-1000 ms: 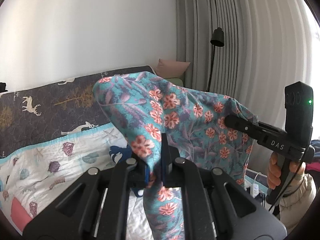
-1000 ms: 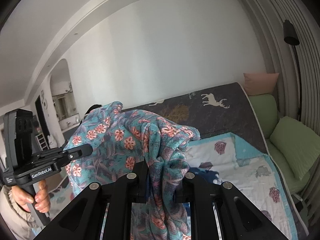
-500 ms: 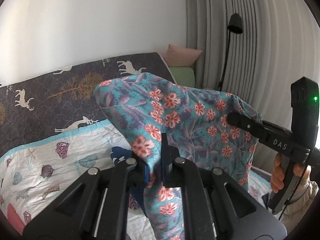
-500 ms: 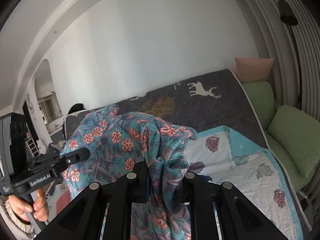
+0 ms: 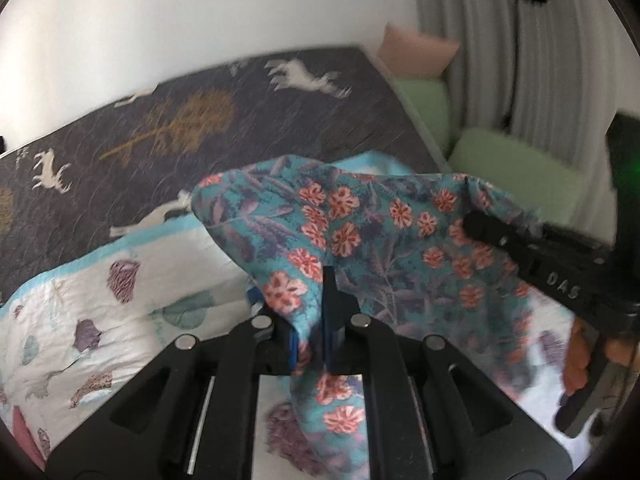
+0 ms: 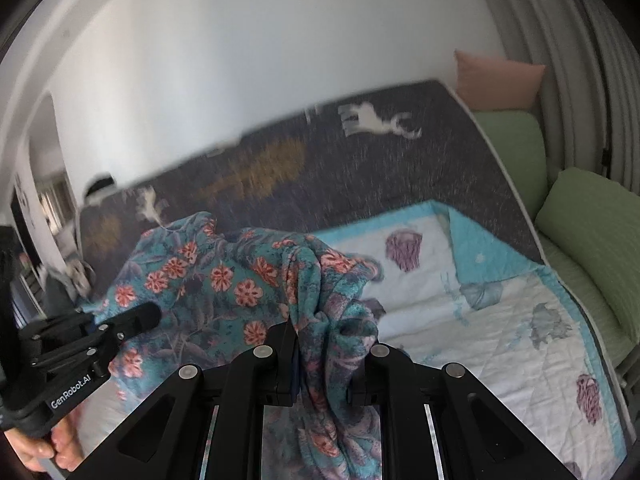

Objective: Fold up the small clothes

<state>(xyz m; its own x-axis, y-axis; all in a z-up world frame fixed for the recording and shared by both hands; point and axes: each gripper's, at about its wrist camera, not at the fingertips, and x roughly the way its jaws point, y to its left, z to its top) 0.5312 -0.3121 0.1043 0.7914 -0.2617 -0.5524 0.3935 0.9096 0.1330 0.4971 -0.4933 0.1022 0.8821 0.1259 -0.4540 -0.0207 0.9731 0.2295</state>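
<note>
The left gripper (image 5: 310, 320) is clamped tight on one edge of the floral garment (image 5: 380, 232), and the right gripper (image 6: 328, 344) pinches a thicker bunched edge. The cloth hangs stretched between them above the quilt (image 6: 500, 320) on the bed, likely so it can be spread flat for folding.

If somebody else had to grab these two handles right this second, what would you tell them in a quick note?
Left gripper: shut on one edge of the floral garment.
Right gripper: shut on a bunched edge of the same garment.
The garment hangs spread between the two grippers, above the white patterned quilt on the bed.
Done: garment picked up and held by both grippers. No fold is visible yet.
Left: probably lay it flat on the quilt, then fold it. Keep both grippers shut until it rests down.
</note>
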